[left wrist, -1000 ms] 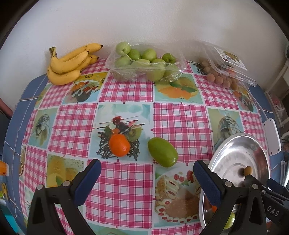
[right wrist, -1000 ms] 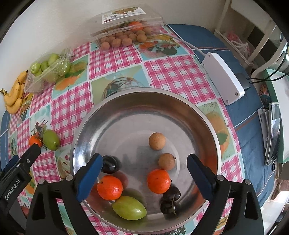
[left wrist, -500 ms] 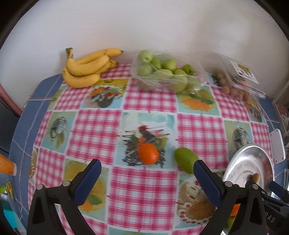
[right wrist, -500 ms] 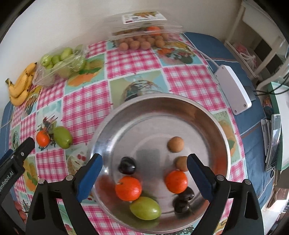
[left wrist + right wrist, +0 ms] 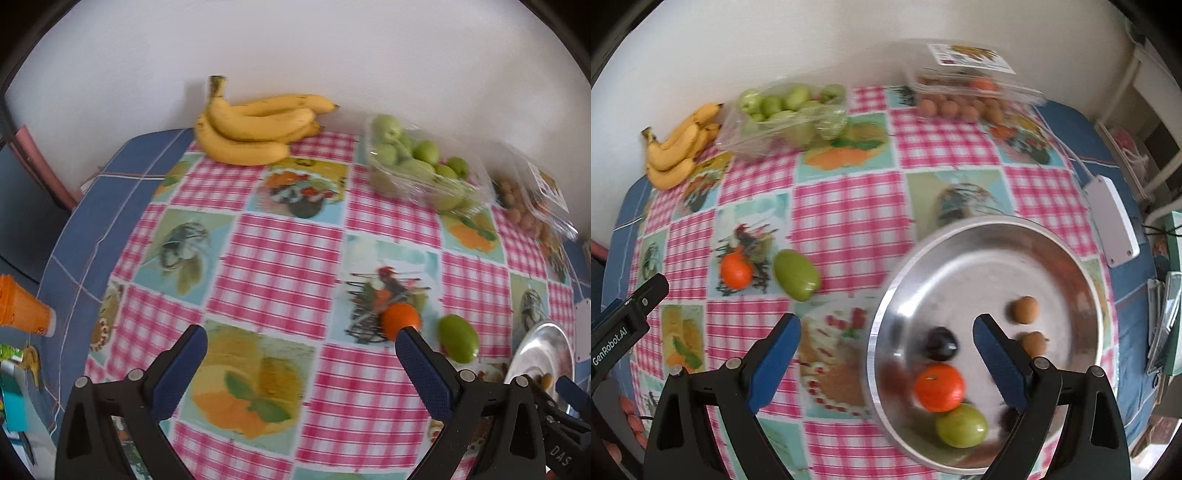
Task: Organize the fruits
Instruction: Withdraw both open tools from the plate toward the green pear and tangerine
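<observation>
We see the left gripper (image 5: 301, 350) over the checked tablecloth (image 5: 280, 266), fingers spread wide, nothing between them. The right gripper (image 5: 886, 338) is likewise wide and empty, above the near rim of the metal bowl (image 5: 1067, 258). An orange (image 5: 736, 271) and a green fruit (image 5: 796, 274) lie just beside each other on the cloth, left of the bowl. In the bowl: another orange (image 5: 939, 382), a green fruit, a dark plum (image 5: 941, 343), two small brown fruits. Bananas (image 5: 255, 129) sit at the wall.

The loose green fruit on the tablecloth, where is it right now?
In the right wrist view the green fruit lies on the tablecloth, just right of the loose orange and left of the metal bowl.
</observation>
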`<state>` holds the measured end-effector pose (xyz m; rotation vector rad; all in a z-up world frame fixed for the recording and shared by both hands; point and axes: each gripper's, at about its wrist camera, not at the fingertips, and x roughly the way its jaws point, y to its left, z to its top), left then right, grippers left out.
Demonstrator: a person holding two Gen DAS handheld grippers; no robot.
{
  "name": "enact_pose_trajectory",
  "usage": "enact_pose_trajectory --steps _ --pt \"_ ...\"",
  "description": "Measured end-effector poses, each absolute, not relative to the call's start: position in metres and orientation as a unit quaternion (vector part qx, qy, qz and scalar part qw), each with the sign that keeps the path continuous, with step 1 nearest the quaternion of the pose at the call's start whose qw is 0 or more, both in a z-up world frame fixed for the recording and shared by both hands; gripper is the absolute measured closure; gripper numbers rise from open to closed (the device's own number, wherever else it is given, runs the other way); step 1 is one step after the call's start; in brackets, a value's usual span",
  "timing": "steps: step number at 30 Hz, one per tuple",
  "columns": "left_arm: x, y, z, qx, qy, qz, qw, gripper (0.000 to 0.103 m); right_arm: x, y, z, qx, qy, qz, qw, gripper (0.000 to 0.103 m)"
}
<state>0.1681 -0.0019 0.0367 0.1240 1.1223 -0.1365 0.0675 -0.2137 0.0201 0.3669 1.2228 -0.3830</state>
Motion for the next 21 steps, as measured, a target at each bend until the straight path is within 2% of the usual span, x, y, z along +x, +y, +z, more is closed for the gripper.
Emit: enact_pose_trajectory --steps 11,21 --pt "0.183 0.040 0.042 0.032 0.528 -0.037 0.848 0.000 0.094 -0.164 0.018 0.119 0.575 -0.144 0.797 0.009" --pt "0.192 0.026 0.037 0.034 0.525 -0.057 0.849 0.000 0.119 -0.147 0.023 0.097 0.566 -0.128 0.809 0.009"
